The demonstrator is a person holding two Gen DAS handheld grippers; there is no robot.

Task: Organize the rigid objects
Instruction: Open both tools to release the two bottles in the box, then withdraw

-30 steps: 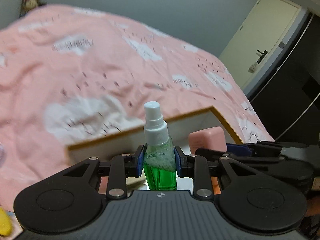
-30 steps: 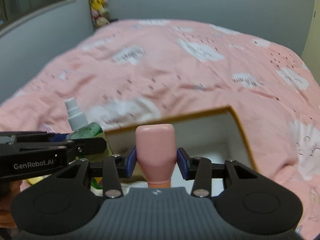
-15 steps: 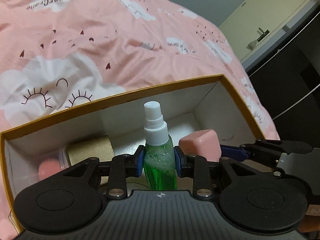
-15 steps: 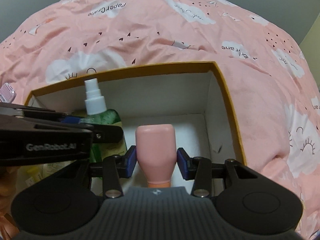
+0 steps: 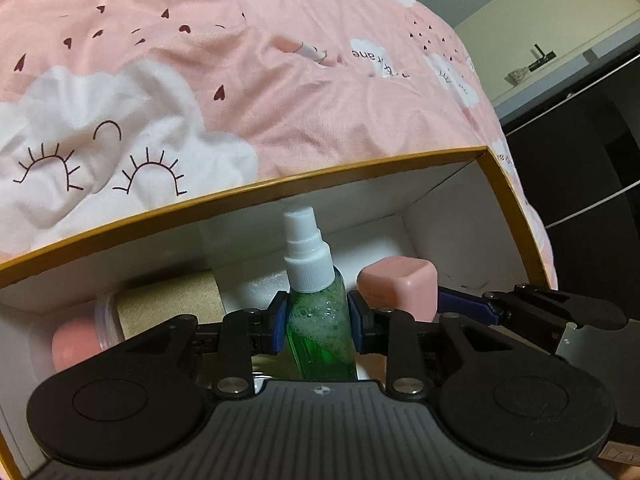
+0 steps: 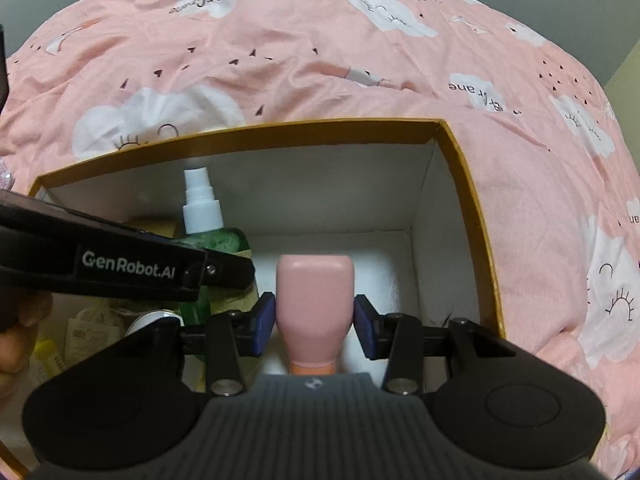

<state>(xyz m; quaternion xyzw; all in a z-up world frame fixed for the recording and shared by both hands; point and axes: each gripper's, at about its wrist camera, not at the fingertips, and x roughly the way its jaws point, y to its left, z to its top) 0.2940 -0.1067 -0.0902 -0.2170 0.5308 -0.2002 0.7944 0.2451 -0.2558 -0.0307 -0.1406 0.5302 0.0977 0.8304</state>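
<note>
You have both tongs loaded and hanging inside the mouth of the box (image 6: 472, 184), so what matters now is what lies straight below each load. Your left gripper (image 5: 316, 326) is clamped on the green spray bottle (image 5: 320, 332), which stands upright between the pads, white nozzle up, long axis along the fingers. Your right gripper (image 6: 315, 326) is clamped on the pink bottle (image 6: 315, 304), held upside down, its neck toward you. The two loads sit just beside each other, green on the left and pink on the right. Beneath the right one the white floor of the box looks bare out to the right wall. Beneath and left of the green one lie a gold cylinder (image 5: 168, 304), a pink item (image 5: 74, 346) and small clutter. I judge the right hand has the freer drop; keep the green bottle clear of the cylinder.
</note>
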